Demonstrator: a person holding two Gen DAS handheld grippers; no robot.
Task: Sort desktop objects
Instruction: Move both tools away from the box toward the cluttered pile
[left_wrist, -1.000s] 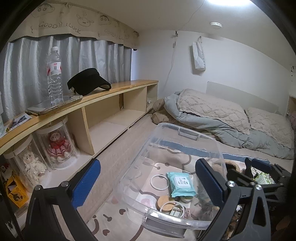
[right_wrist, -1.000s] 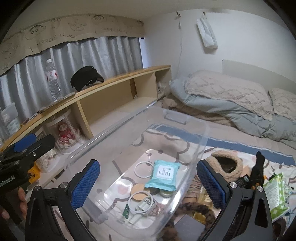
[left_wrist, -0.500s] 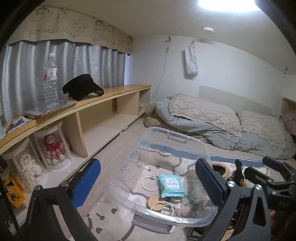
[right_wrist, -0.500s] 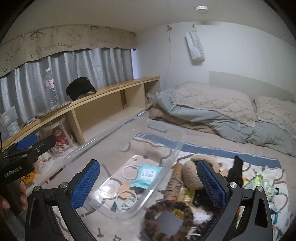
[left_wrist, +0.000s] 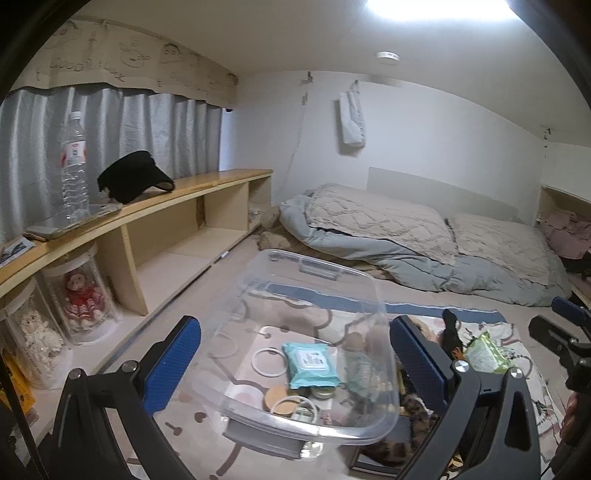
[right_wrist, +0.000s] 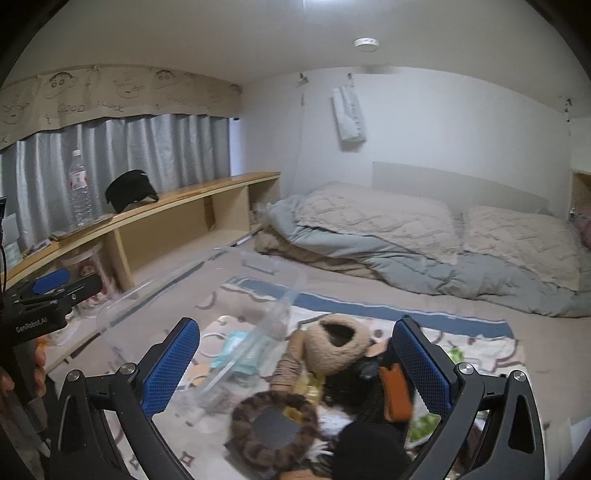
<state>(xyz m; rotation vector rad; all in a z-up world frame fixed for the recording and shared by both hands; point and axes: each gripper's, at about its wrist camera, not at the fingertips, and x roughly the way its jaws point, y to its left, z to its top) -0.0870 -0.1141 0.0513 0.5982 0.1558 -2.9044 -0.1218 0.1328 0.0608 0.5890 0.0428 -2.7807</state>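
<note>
Both hand-held grippers, left (left_wrist: 295, 363) and right (right_wrist: 295, 363), hang spread and empty above a clear storage bin (left_wrist: 314, 284) on the bed, likely placed beside the unsorted pile (right_wrist: 332, 376) for short transfers.

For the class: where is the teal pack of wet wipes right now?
In the left wrist view, the teal pack of wet wipes lies inside the clear plastic bin, right of a white ring.

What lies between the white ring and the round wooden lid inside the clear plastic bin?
In the left wrist view, the teal wet-wipes pack partly fills that stretch.
</note>
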